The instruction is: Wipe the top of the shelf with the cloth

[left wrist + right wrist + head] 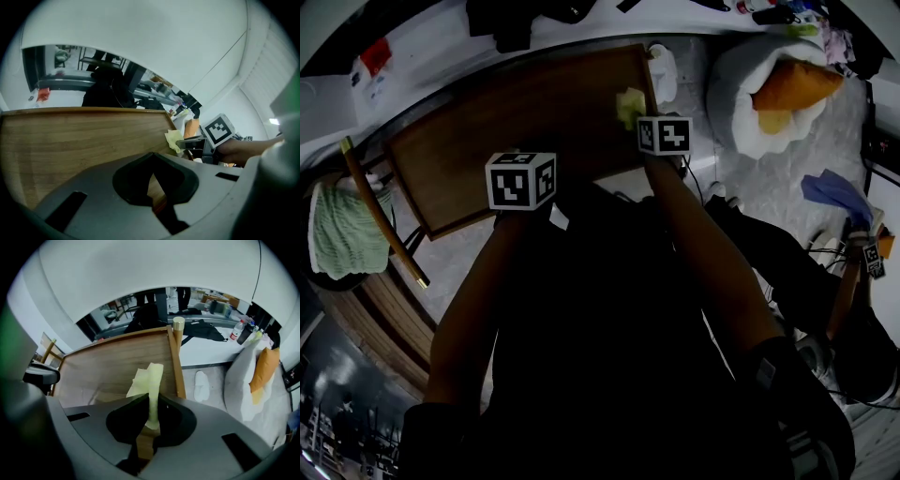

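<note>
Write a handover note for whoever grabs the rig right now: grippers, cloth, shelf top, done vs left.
Right gripper: shut on the yellow cloth, which it holds down on the shelf top close to its right edge.
Left gripper: jaws together with nothing between them, at the shelf top's near edge.
Done: the cloth is gripped and on the wood. No wipe marks show, so how much is already wiped can't be told.
Left: probably sweep the cloth leftward across the rest of the board.
</note>
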Tool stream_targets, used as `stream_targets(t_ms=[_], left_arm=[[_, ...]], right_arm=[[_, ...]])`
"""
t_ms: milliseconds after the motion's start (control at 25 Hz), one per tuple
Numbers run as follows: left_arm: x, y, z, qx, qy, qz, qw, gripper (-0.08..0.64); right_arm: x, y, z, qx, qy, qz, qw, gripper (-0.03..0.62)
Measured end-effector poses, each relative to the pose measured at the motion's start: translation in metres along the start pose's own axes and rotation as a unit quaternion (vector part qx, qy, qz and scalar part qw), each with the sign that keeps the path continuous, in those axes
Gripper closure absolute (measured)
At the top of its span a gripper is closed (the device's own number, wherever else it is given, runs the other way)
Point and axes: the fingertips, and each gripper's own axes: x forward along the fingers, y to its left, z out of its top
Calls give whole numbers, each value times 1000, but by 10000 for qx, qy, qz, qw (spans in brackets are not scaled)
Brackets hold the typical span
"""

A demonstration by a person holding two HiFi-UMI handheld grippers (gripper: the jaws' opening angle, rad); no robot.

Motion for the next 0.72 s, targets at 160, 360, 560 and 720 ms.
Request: stream_targets(t_ms=[160, 360, 560, 720], left_arm=[[-17, 12, 1, -88, -177, 65, 9998, 551], [-54, 38, -11, -272, -332, 154, 9990, 551], [-113, 89, -31, -671, -524, 411, 9955, 551], [-172, 125, -45, -1015, -749, 617, 9901, 551]], right_arm=[[-6, -15, -2, 130, 59, -608, 9980, 551], [-14, 6, 11, 366, -391, -359, 9979, 551], [-18, 174, 45, 16, -712, 1740, 9822, 551], [-13, 309, 34, -539, -456, 2767, 9583, 551]])
